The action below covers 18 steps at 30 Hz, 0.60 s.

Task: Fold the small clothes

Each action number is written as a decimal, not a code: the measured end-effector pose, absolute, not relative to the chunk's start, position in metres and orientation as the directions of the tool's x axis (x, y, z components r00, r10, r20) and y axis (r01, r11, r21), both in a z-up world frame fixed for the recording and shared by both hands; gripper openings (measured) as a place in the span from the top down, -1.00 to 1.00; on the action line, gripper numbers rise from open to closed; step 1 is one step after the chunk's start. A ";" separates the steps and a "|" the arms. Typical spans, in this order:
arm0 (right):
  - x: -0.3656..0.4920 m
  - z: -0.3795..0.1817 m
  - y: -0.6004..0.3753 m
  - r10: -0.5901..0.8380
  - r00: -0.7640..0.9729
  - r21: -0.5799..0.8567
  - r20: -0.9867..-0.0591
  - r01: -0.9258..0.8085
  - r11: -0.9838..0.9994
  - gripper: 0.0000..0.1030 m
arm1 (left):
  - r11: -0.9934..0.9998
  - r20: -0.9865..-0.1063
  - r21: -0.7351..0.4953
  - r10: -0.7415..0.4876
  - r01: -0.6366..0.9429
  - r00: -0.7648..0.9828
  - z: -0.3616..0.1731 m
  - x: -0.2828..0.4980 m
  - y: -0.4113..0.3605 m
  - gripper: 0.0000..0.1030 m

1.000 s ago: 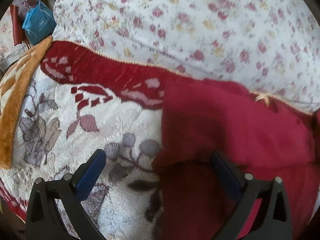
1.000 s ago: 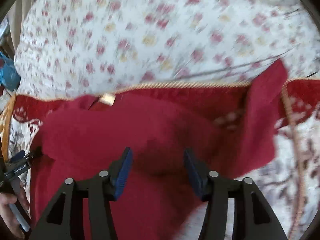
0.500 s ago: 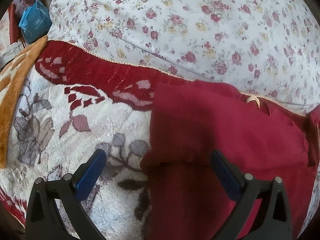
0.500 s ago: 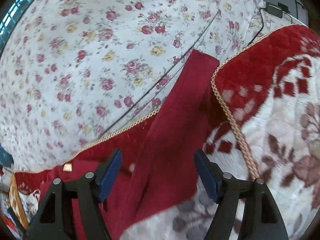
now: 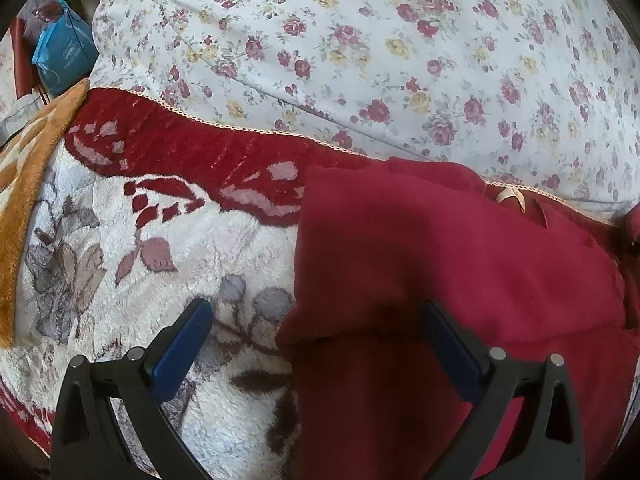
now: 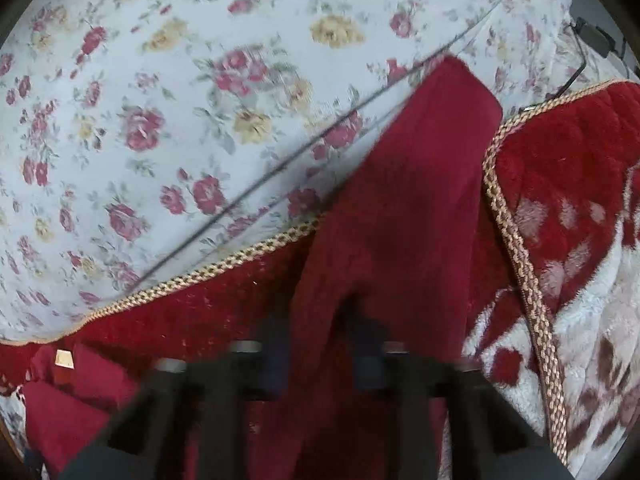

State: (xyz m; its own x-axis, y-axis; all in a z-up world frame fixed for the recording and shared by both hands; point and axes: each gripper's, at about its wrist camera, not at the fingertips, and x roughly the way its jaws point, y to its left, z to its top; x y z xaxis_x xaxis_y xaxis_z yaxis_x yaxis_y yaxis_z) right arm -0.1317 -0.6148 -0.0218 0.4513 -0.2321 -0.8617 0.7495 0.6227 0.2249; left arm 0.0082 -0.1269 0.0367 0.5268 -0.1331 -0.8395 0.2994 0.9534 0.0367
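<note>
Closed in since half a second ago: right claw [image 6: 320,360], blurred, pads now narrow on either side of the dark red garment's sleeve [image 6: 404,208], apparently pinching it, though grip not certain through the blur. Left claw [image 5: 316,344] wide open, holding nothing, hovering over the garment's [image 5: 440,264] folded left edge, one blue pad [image 5: 182,350] above the plush floral blanket [image 5: 160,240]. Garment spread on that blanket, collar label [image 5: 510,198] near the rose-print quilt [image 5: 360,40], sleeve reaching onto the quilt [image 6: 160,120]
</note>
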 end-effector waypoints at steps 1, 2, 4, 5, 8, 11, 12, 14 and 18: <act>-0.136 -0.019 -0.614 -0.230 0.469 0.239 -0.853 0.742 0.627 0.78 | 0.954 -0.840 0.032 -0.135 0.297 0.526 0.037 0.008 -0.126 -1.00; -0.140 -0.014 -0.611 -0.228 0.487 0.251 -0.843 0.731 0.635 0.81 | 0.955 -0.839 0.027 -0.138 0.295 0.526 0.038 0.008 -0.125 -1.00; -0.151 0.001 -0.603 -0.213 0.547 0.296 -0.810 0.693 0.657 0.81 | 0.957 -0.830 0.020 -0.145 0.289 0.539 0.043 0.007 -0.123 -1.00; -0.156 0.010 -0.598 -0.196 0.581 0.325 -0.790 0.668 0.669 0.81 | 0.959 -0.824 0.017 -0.147 0.284 0.547 0.046 0.006 -0.122 -1.00; -0.169 0.041 -0.572 -0.123 0.681 0.413 -0.722 0.566 0.714 0.81 | 0.964 -0.808 -0.007 -0.162 0.267 0.567 0.053 0.005 -0.117 -1.00; -0.172 0.070 -0.526 -0.046 0.747 0.436 -0.663 0.437 0.787 0.81 | 0.968 -0.803 -0.027 -0.169 0.249 0.572 0.056 0.006 -0.112 -1.00; -0.170 0.078 -0.503 -0.006 0.766 0.436 -0.643 0.373 0.819 0.81 | 0.970 -0.803 -0.031 -0.169 0.243 0.572 0.056 0.007 -0.110 -1.00; -0.168 0.081 -0.463 0.067 0.778 0.429 -0.625 0.270 0.862 0.81 | 0.972 -0.800 -0.038 -0.169 0.233 0.575 0.056 0.007 -0.108 -1.00; -0.155 0.039 -0.374 0.217 0.672 0.369 -0.708 0.091 0.925 0.71 | 0.970 -0.802 -0.044 -0.176 0.237 0.571 0.056 0.006 -0.108 -1.00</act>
State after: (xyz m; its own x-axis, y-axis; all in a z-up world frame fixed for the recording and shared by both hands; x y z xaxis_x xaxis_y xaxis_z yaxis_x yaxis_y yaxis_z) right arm -0.1551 -0.3736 0.0393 0.6719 0.2165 -0.7083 0.0906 0.9251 0.3687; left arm 0.0065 -0.1082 0.0559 0.5714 -0.1758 -0.8016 0.2371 0.9705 -0.0438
